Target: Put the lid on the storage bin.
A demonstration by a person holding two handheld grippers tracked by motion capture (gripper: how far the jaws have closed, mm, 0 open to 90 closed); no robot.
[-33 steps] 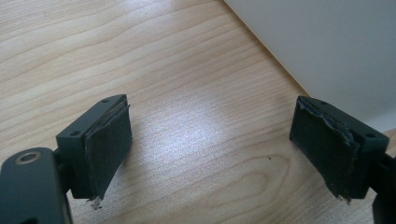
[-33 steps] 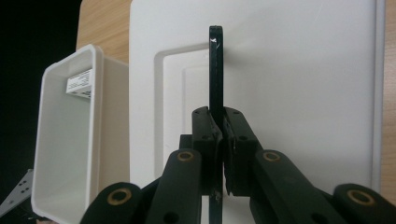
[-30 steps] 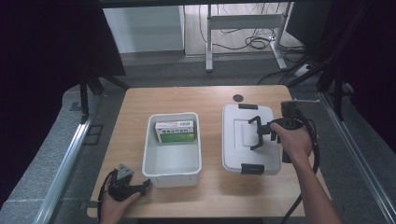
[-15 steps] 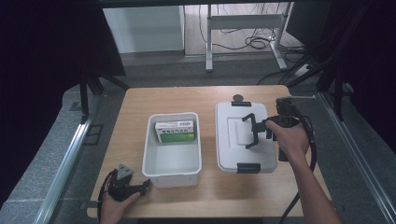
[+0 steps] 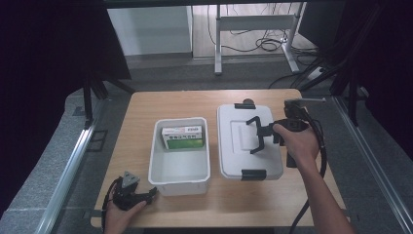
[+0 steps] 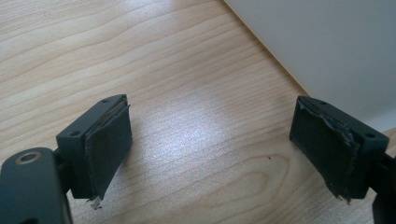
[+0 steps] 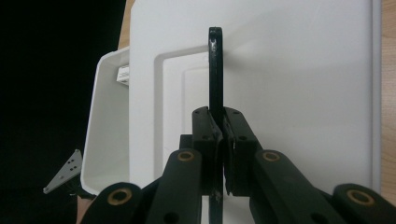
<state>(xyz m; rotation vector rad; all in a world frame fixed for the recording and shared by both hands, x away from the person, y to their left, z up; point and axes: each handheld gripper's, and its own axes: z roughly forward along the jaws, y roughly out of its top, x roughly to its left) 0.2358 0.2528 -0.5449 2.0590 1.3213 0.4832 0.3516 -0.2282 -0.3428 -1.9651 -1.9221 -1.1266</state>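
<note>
The right tool was shut tight on the lid's black handle, w/ the white lid just beside the open box on the desk. The left tool sat wide open, holding nothing. Step looked like carrying the lid; next it needed to go over the box & line up w/ its rim.

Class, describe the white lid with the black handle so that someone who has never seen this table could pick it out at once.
On the wooden table two white things lie side by side. The lid is the right-hand one, flat and closed-topped, with black clips at its near and far edges. Unlike the open white bin beside it, it has a black handle clamped in the right gripper.
</note>
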